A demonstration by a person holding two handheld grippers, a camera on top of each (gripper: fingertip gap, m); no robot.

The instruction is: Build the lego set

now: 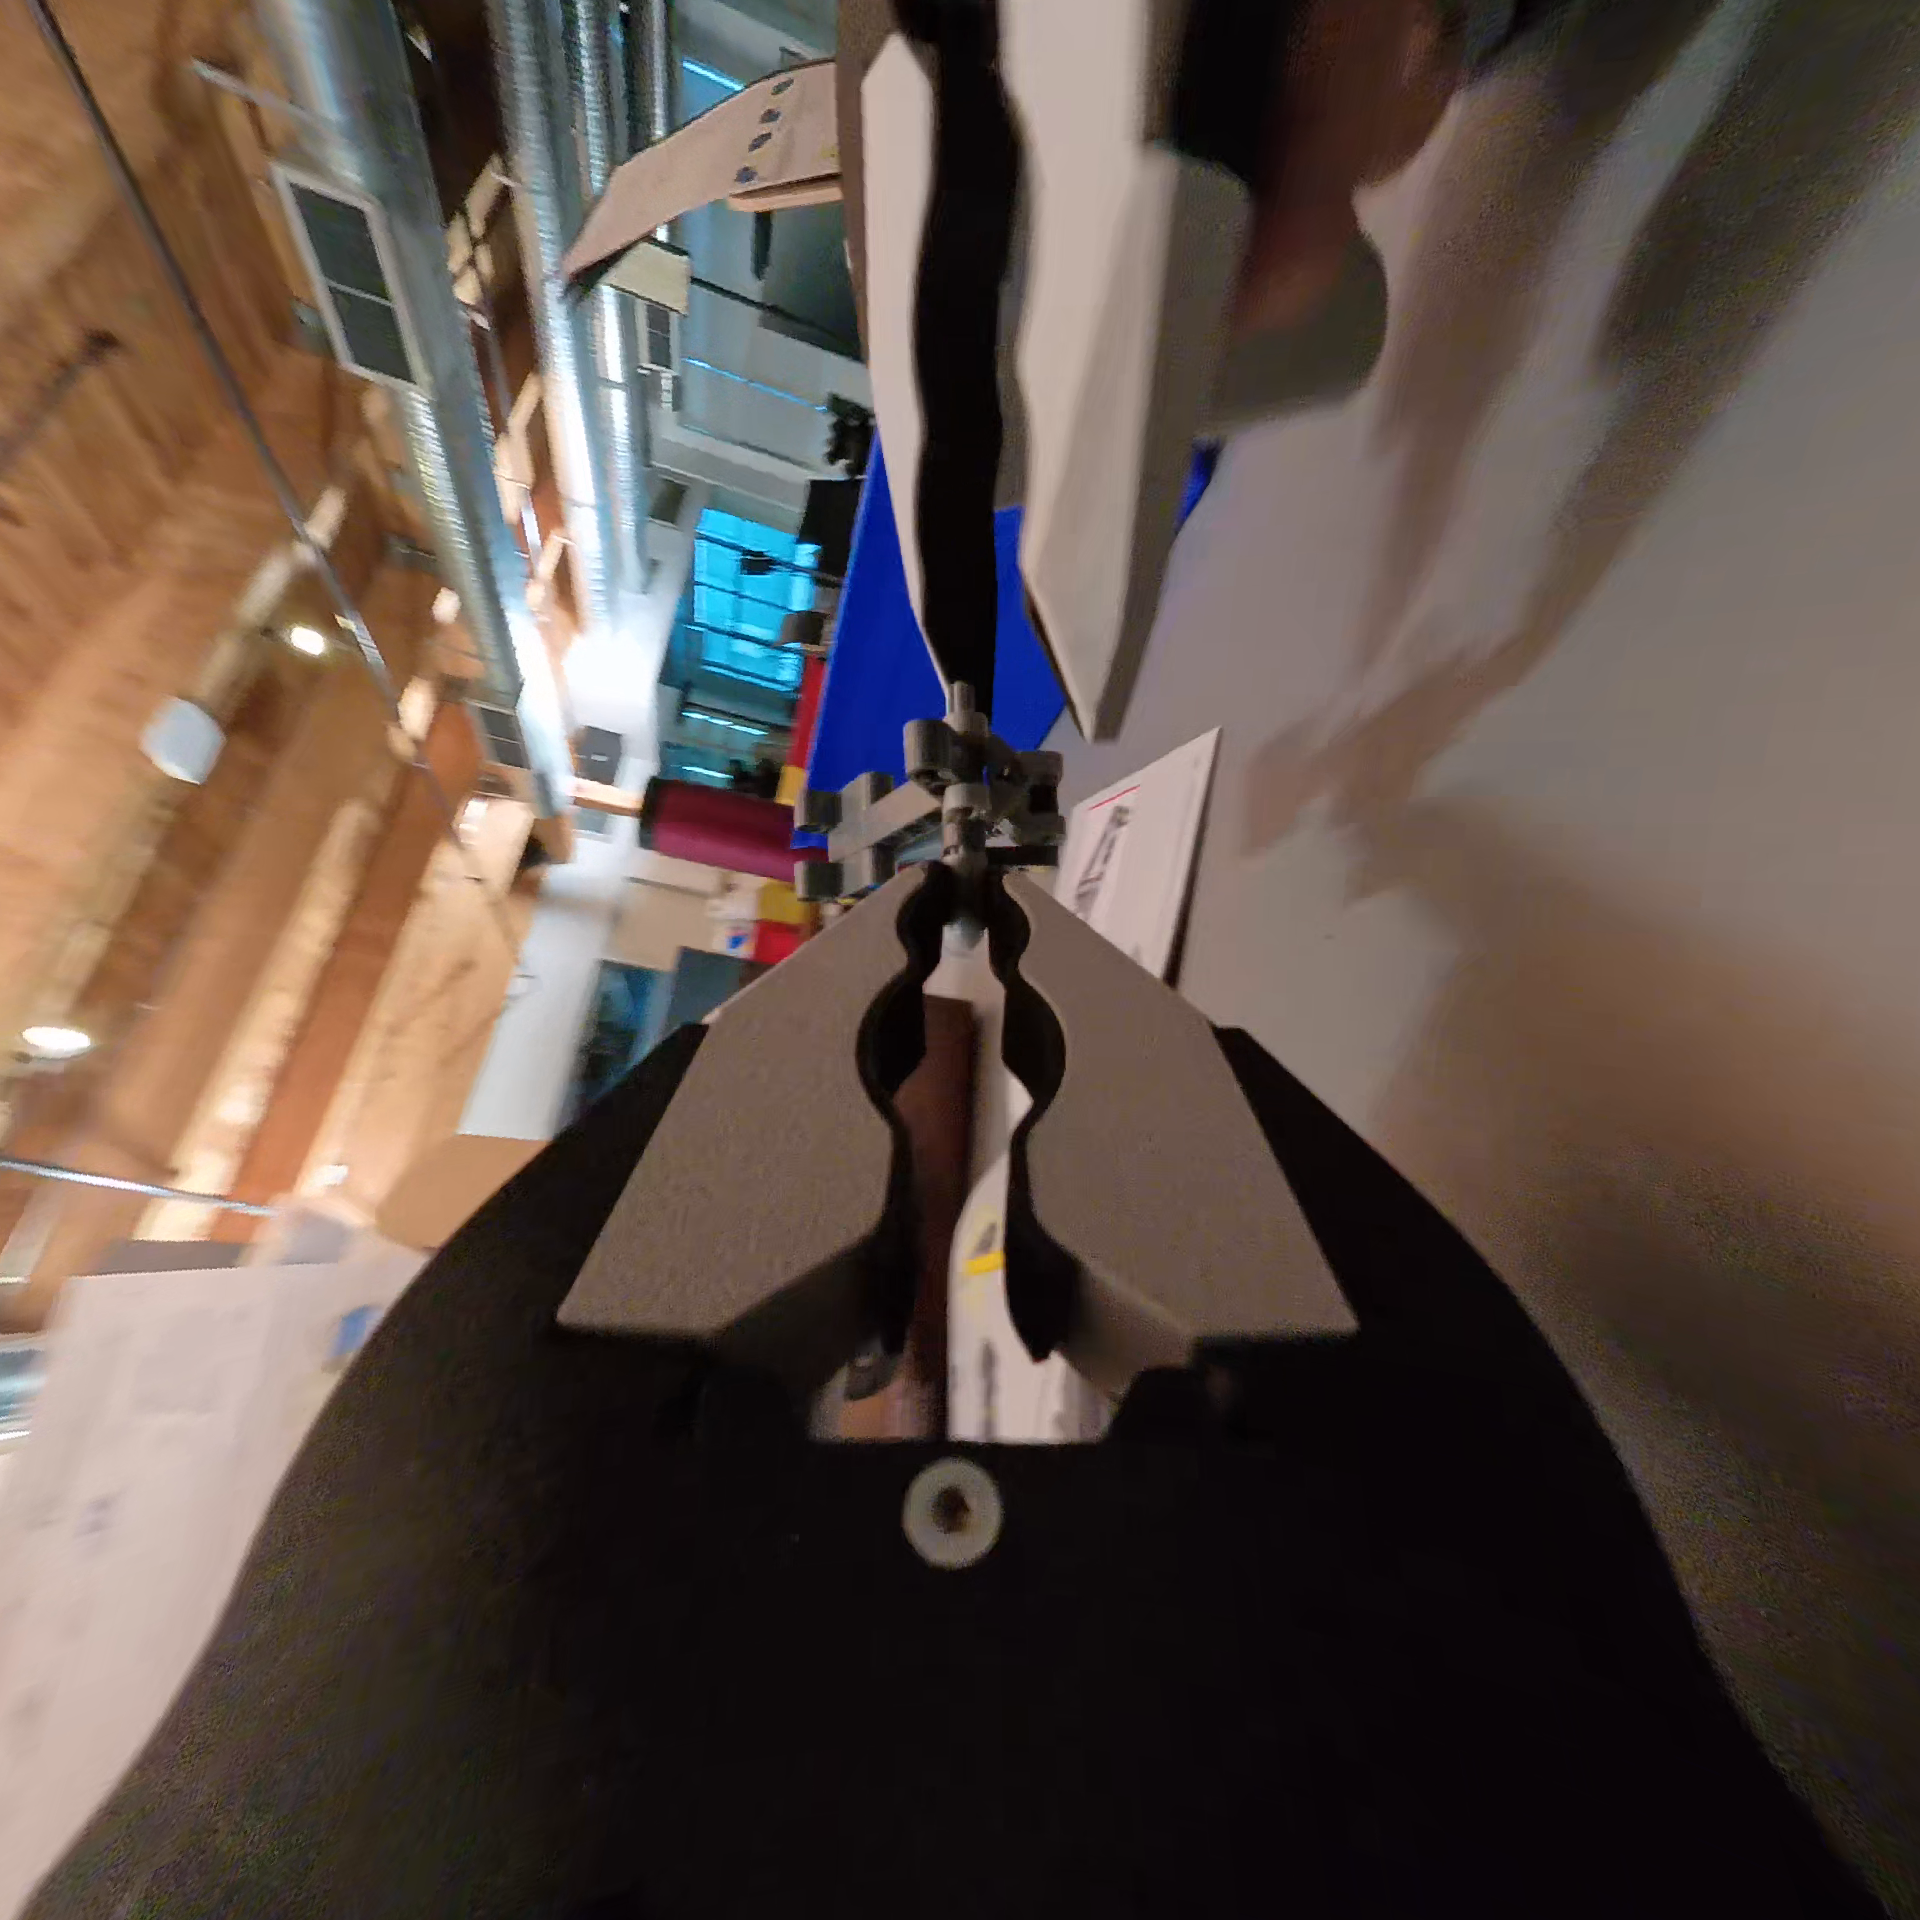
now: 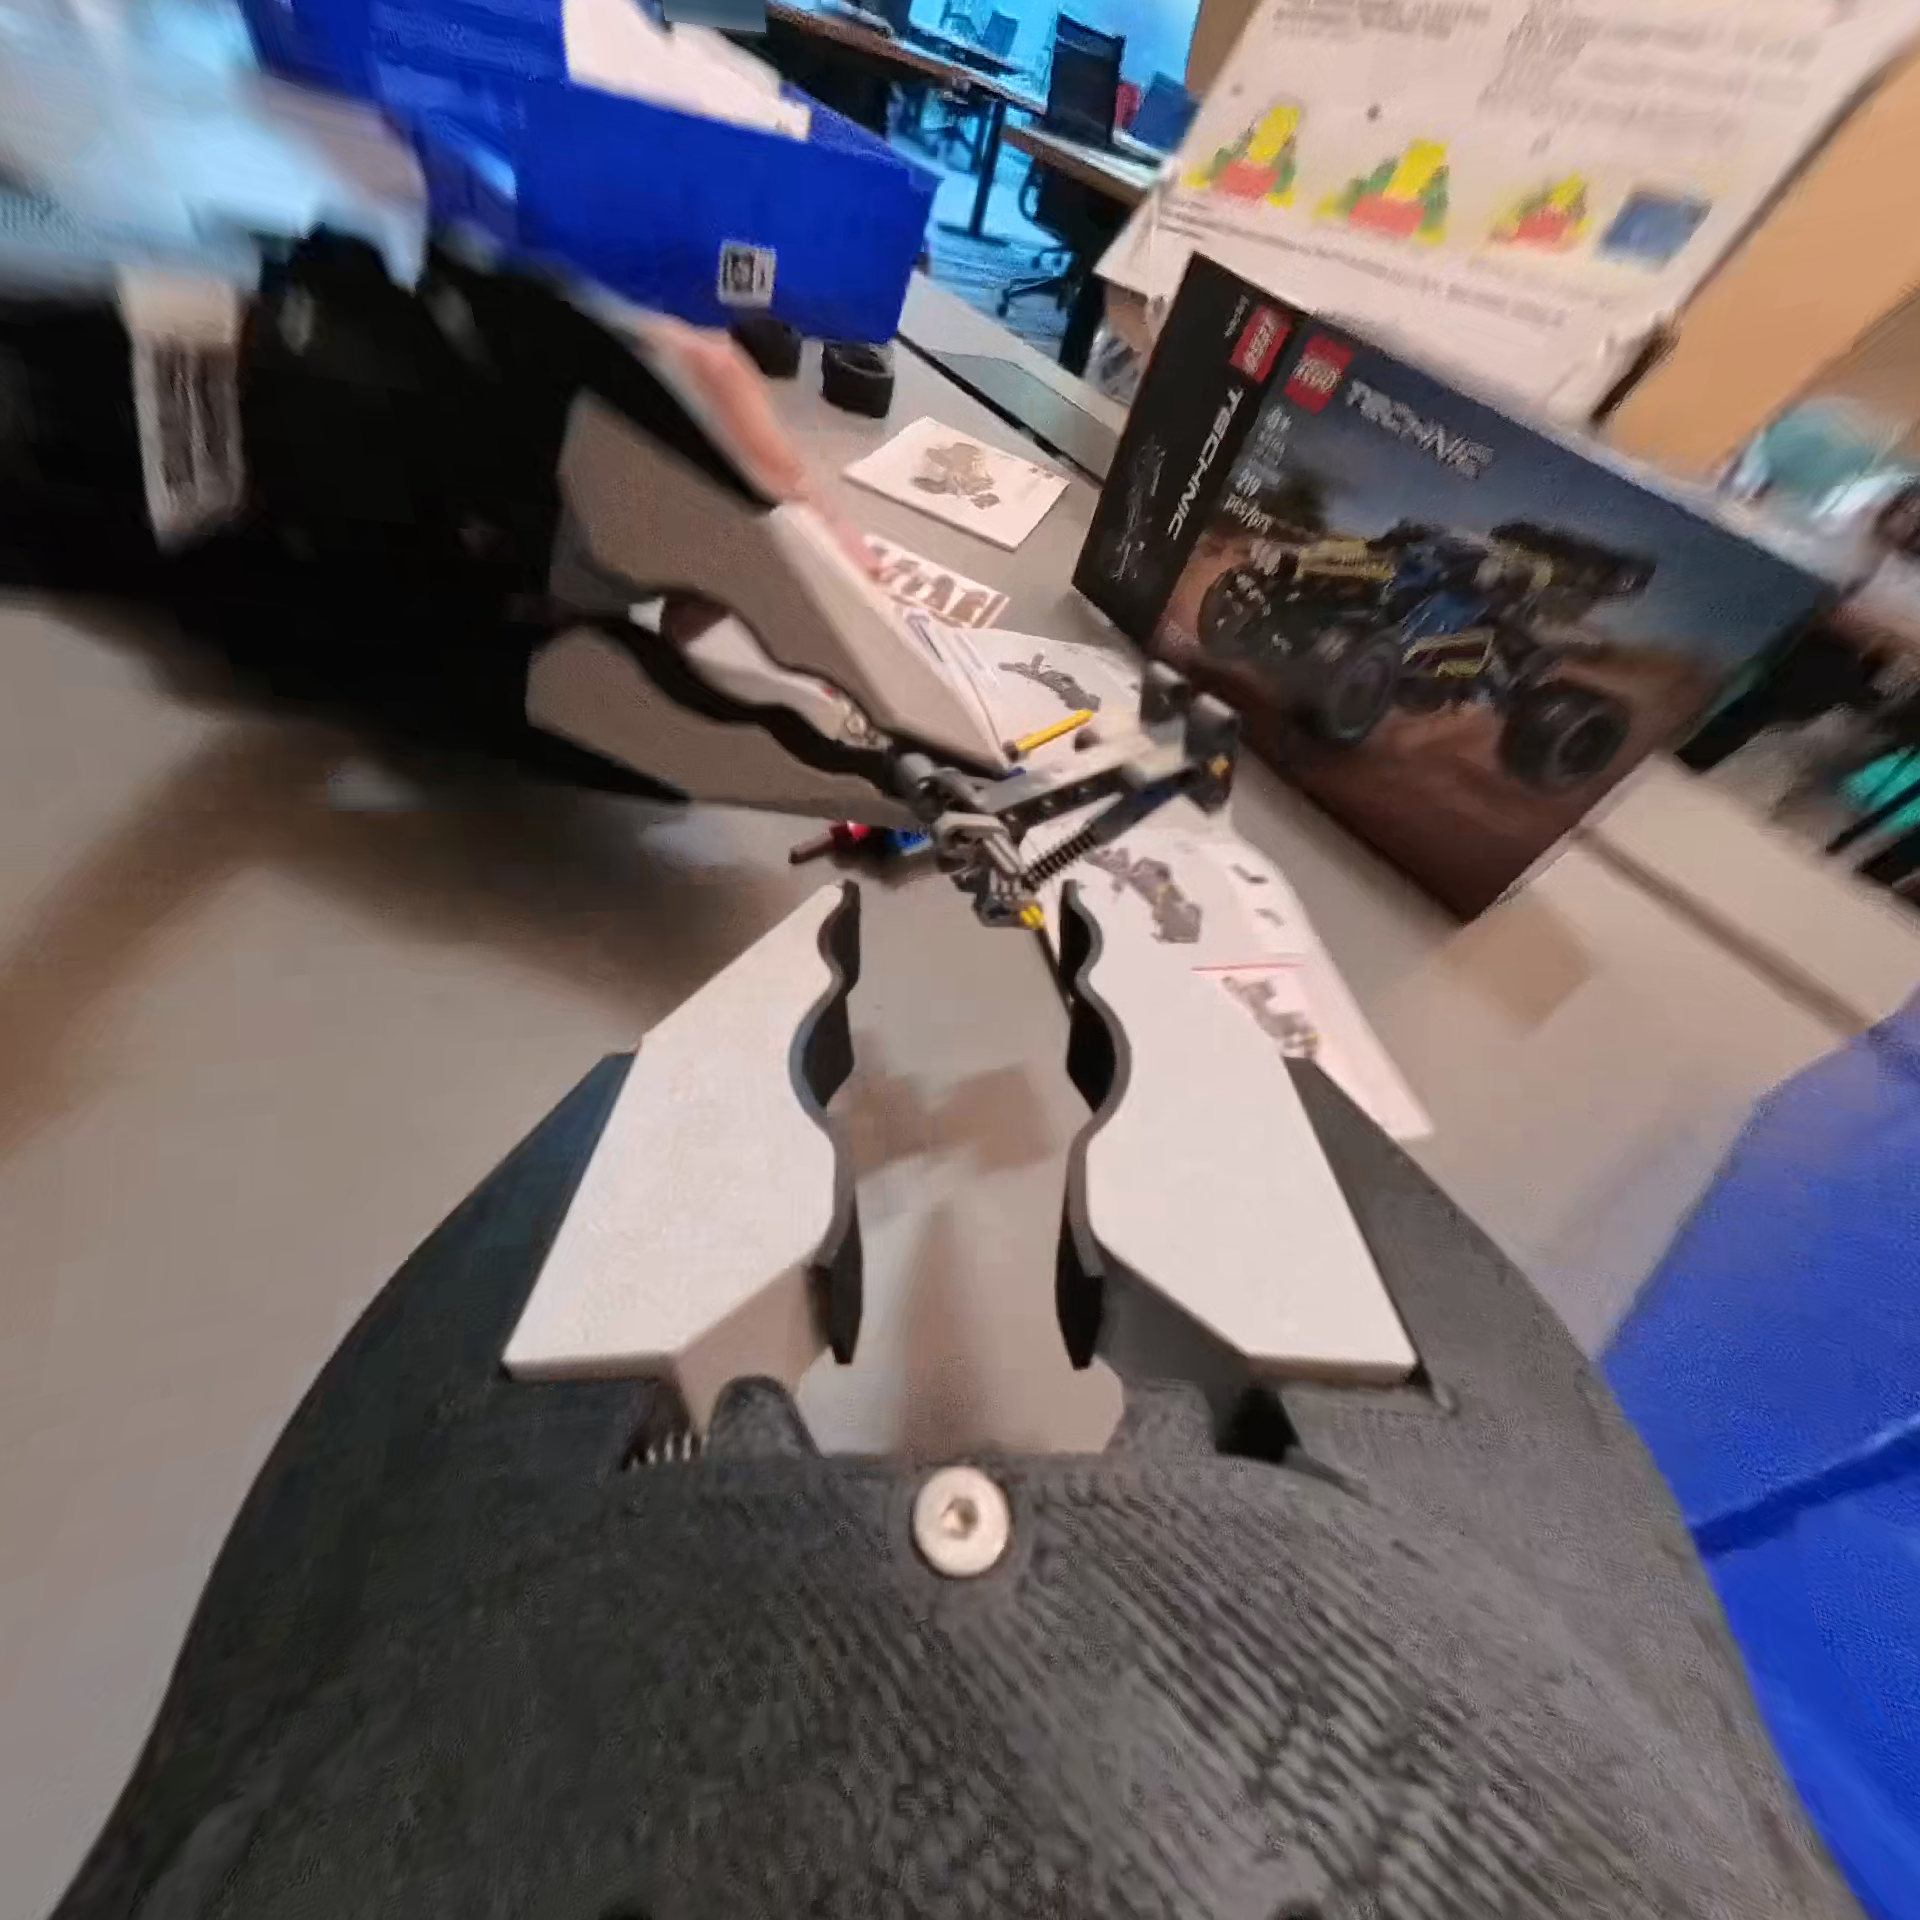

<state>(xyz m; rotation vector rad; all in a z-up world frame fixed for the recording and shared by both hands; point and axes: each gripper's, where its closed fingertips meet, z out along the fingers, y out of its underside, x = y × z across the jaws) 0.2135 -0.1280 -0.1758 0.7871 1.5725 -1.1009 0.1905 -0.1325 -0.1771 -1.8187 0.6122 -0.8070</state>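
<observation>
A small grey and black lego assembly [image 2: 1049,800] with a black coil spring is held in the air over the grey table [image 2: 312,987]. My left gripper [image 1: 961,899] is shut on one end of it; the assembly [image 1: 935,810] sticks out beyond its fingertips. In the right wrist view the left gripper [image 2: 894,769] comes in from the upper left. My right gripper [image 2: 956,909] is open and empty, its tips just short of the assembly's spring end. In the left wrist view the right gripper [image 1: 961,665] points down at the assembly from above.
A lego set box [image 2: 1403,623] stands at the right. Instruction sheets [image 2: 956,478] and sticker sheets lie on the table. A few loose pieces [image 2: 852,836] and a yellow axle [image 2: 1049,736] lie under the assembly. Two black tyres [image 2: 857,374] sit by a blue bin [image 2: 675,208]. Another blue bin [image 2: 1787,1351] is at lower right. My two grippers' fingertips are within a few centimetres of each other.
</observation>
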